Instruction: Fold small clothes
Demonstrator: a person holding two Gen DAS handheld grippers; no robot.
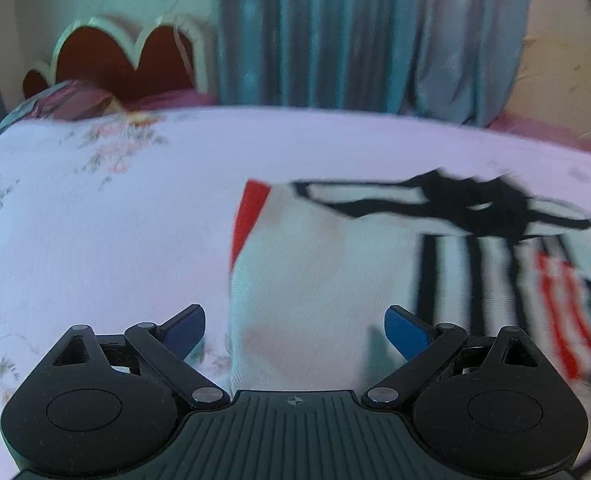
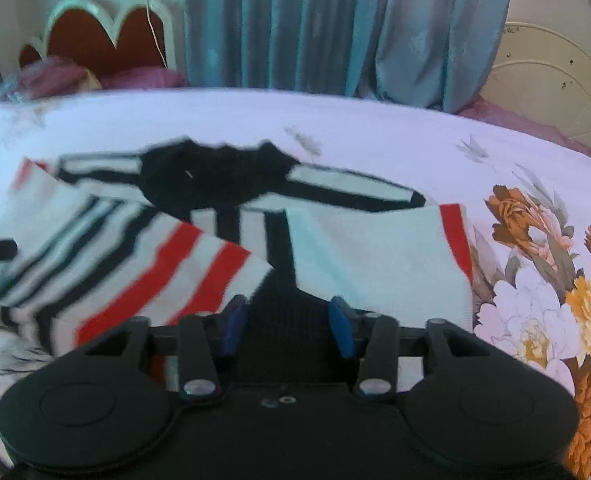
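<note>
A small white garment (image 1: 319,264) with black and red stripes, a black neck and red-edged side flaps lies on the bed. My left gripper (image 1: 294,330) is open over its white left flap, blue pads apart, nothing between them. In the right wrist view the garment (image 2: 199,256) lies with both sides folded inward; the left striped flap and the white right flap (image 2: 375,256) overlap the black middle. My right gripper (image 2: 291,324) is open just above the garment's lower middle, empty.
The bed has a white floral sheet (image 1: 95,220); large orange and white flowers (image 2: 543,288) are printed at the right. A red scalloped headboard (image 1: 127,60) and pillows are at the back left. Blue-grey curtains (image 2: 335,24) hang behind the bed.
</note>
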